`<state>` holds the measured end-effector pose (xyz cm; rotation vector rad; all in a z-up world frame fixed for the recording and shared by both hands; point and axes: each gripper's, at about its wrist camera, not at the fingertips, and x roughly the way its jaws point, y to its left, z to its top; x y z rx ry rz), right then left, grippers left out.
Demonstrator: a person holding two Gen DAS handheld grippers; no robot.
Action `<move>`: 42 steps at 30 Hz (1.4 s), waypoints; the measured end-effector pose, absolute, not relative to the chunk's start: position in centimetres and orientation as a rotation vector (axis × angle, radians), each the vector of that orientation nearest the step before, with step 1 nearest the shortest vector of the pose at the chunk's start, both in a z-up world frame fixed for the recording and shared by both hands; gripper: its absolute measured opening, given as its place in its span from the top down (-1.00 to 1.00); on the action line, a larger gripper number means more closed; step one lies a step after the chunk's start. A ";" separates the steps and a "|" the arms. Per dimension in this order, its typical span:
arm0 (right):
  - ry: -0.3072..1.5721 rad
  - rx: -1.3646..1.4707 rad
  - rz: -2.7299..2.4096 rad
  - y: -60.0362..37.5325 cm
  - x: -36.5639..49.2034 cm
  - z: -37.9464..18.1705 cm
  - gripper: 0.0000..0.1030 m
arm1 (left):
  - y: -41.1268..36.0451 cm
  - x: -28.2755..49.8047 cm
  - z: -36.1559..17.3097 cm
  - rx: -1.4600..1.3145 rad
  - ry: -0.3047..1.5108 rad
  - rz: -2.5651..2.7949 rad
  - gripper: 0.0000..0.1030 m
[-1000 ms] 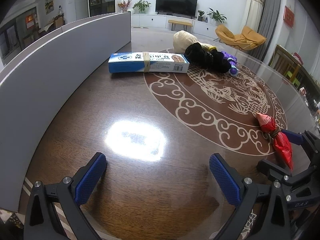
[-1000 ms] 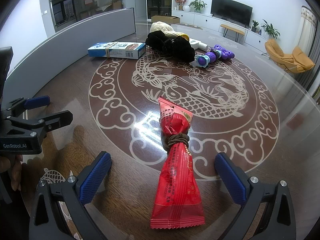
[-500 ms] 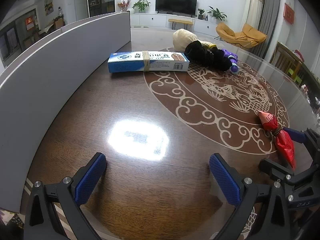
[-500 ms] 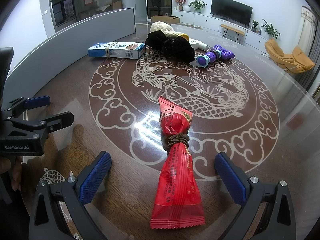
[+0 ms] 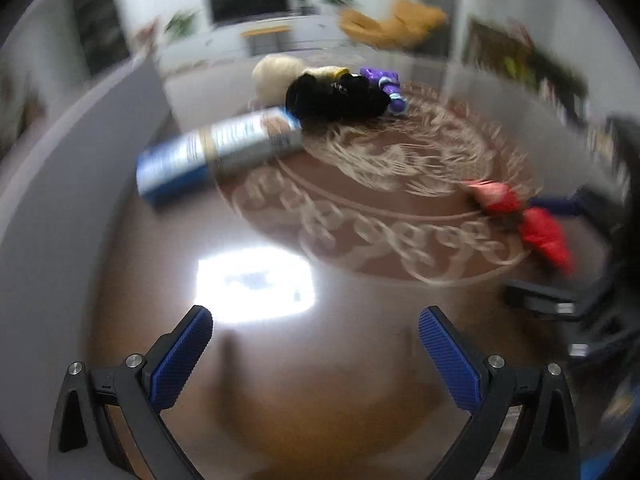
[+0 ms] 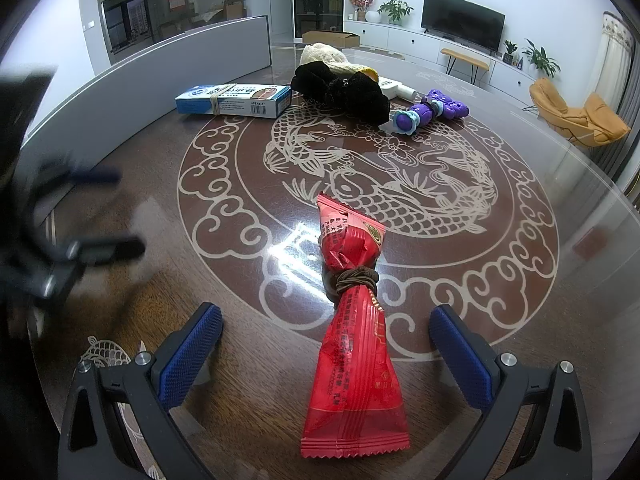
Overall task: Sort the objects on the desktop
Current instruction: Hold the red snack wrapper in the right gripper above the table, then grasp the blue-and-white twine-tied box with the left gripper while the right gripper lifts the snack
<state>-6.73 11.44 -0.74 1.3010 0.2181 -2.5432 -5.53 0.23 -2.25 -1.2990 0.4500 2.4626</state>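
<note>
The right hand-held gripper point(image 6: 326, 354) was released, its blue pads point(image 6: 191, 354) spread wide above the bench point(image 6: 540, 300). A red packet point(image 6: 354, 364), cinched at its middle by a brown band point(image 6: 356, 278), lay flat on the bench between the two pads, touching neither. Its serrated lower end pointed toward the camera and its upper end lay on the inlaid fish pattern point(image 6: 384, 184).

At the far side of the bench, a blue-and-white box point(image 6: 234, 100) with a rubber band around it lay beside a curved grey panel point(image 6: 132, 92). Just right of the box sat a black fabric item point(image 6: 344, 90), with a cream fabric item point(image 6: 324, 56) behind it and touching it. A white tube point(image 6: 396, 90) and a purple toy point(image 6: 430, 114) lay just right of the black item.

The left hand-held gripper point(image 5: 316, 346) was likewise released, with its pads point(image 5: 182, 360) wide apart and nothing between them. The left wrist view was strongly blurred. In it, the box point(image 5: 218, 154) appeared ahead and to the left, the black item point(image 5: 334, 96) beyond it, and the red packet point(image 5: 528, 224) at the right, next to the right gripper's dark frame. In the right wrist view, the left gripper appeared as a blurred dark shape at the left edge, well apart from the packet.
</note>
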 end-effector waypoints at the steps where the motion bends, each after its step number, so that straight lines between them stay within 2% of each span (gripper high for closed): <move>1: 0.218 1.301 -2.543 11.4 -6.7 -0.7 -1.00 | 0.6 -6.4 -2.0 -1.268 0.550 2.458 -1.00; 4: 0.218 1.301 -2.543 11.4 -6.7 -0.8 -1.00 | 1.5 -9.7 -1.1 -1.152 0.779 2.415 -1.00; 8: 0.217 1.299 -2.543 11.5 -6.7 -0.9 -1.00 | 1.8 -14.3 -0.9 -1.126 0.752 2.290 -1.00; 11: 0.217 1.298 -2.543 11.6 -6.6 -1.1 -1.00 | 1.8 -17.3 -1.5 -1.141 0.805 2.320 -1.00; 14: 0.216 1.297 -2.543 11.6 -6.6 -1.1 -1.00 | 1.4 -20.0 -2.5 -1.231 0.720 2.309 -1.00; 19: 0.216 1.296 -2.544 11.7 -6.5 -1.2 -1.00 | -0.3 -21.6 -3.2 -1.407 0.376 2.239 -0.99; 20: 0.215 1.295 -2.544 11.7 -6.5 -1.3 -1.00 | -0.2 -20.6 -3.0 -1.374 0.376 2.226 -0.95; 21: 0.215 1.295 -2.544 11.7 -6.5 -1.3 -1.00 | 0.1 -19.7 -2.8 -1.348 0.410 2.224 -0.77; 22: 0.215 1.295 -2.544 11.7 -6.5 -1.3 -1.00 | 0.4 -18.6 -2.5 -1.312 0.437 2.233 -0.34; 24: 0.214 1.294 -2.543 11.8 -6.4 -1.4 -1.00 | 0.5 -17.1 -1.6 -1.316 0.391 2.281 0.16; 30: 0.191 1.344 -2.458 12.7 -6.7 -1.4 -0.97 | 0.0 -12.2 -1.1 -1.371 0.305 2.395 0.16; 33: 0.067 1.407 -2.417 14.6 -7.5 -0.7 -0.38 | -0.8 -8.5 -1.0 -1.361 0.256 2.435 0.16; 34: 0.055 1.444 -2.394 14.9 -7.9 -0.8 -0.10 | -1.0 -7.6 -1.0 -1.355 0.238 2.445 0.16; 35: 0.086 1.453 -2.401 14.9 -8.1 -0.6 0.25 | -1.5 -7.1 -1.2 -1.348 0.219 2.456 0.16; 37: 0.171 1.472 -2.403 14.5 -8.3 -0.5 0.64 | -2.3 -5.7 -1.0 -1.328 0.174 2.475 0.16; 42: 0.157 1.404 -2.424 13.3 -8.2 2.8 0.65 | -5.6 -3.3 3.6 -1.217 0.005 2.538 0.16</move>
